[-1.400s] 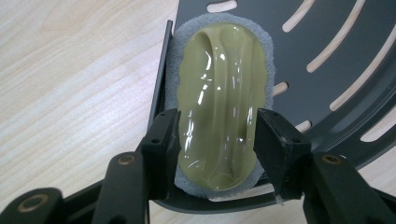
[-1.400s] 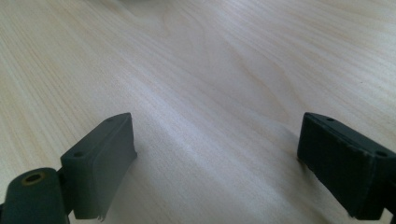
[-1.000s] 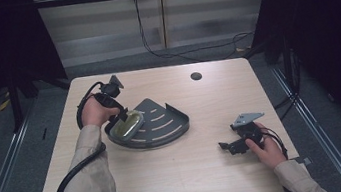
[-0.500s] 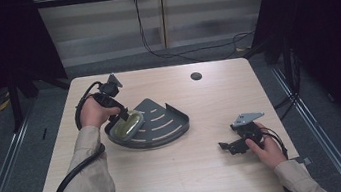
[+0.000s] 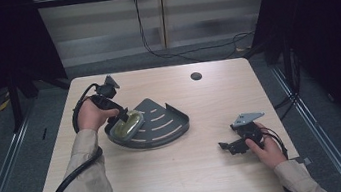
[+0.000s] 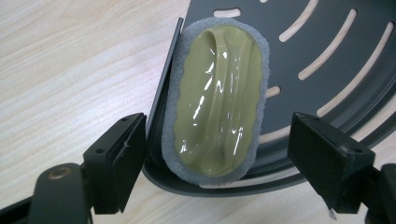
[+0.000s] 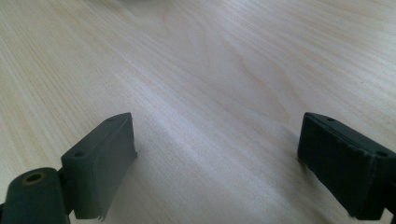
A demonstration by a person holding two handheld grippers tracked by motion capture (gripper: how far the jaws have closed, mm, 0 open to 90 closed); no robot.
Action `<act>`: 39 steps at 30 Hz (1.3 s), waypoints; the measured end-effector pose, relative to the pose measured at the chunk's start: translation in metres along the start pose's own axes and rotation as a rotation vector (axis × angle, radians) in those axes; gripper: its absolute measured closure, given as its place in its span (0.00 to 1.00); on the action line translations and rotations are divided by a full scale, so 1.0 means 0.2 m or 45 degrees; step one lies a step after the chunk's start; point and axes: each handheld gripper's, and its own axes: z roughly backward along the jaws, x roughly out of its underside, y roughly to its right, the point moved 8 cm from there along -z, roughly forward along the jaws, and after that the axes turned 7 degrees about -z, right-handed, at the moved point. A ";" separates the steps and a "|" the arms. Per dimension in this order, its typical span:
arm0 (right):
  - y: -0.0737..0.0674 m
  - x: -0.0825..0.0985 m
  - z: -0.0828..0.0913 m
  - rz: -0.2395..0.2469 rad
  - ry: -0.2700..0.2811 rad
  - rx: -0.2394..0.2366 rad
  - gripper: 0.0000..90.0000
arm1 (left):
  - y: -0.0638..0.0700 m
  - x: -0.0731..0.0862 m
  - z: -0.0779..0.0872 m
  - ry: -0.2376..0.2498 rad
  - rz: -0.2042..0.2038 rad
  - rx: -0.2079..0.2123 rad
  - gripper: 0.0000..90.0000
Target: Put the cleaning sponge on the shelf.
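**Sponge lying in the corner shelf**

High view: the sponge point(image 5: 127, 125) is seen inside the dark corner shelf point(image 5: 163, 127), at its left end, with the left gripper point(image 5: 123, 116) over it.

Left gripper view: the jaws have just been opening and stand clear on either side of the sponge point(image 6: 217, 98), which lies against the shelf's wall.

Right gripper view: the right gripper point(image 7: 217, 163) is held with jaws apart over the table point(image 7: 210, 70), well apart from the shelf.

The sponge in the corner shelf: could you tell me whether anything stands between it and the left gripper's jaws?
Nothing visible does. The sponge lies in the shelf against its straight wall. The left gripper has just been opening; its jaws stand apart on either side of the sponge's near end without touching it, one outside the shelf wall.
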 end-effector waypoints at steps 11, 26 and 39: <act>0.00 0.00 0.00 -0.002 -0.001 0.001 0.12 | 0.01 0.04 0.06 0.023 -0.002 0.004 0.21; 0.00 0.00 0.00 -0.005 -0.002 0.001 0.12 | 0.01 0.14 0.11 0.052 0.010 0.021 0.21; 0.00 0.00 0.00 -0.006 -0.003 0.001 0.12 | 0.00 0.27 0.11 0.065 0.033 0.040 0.21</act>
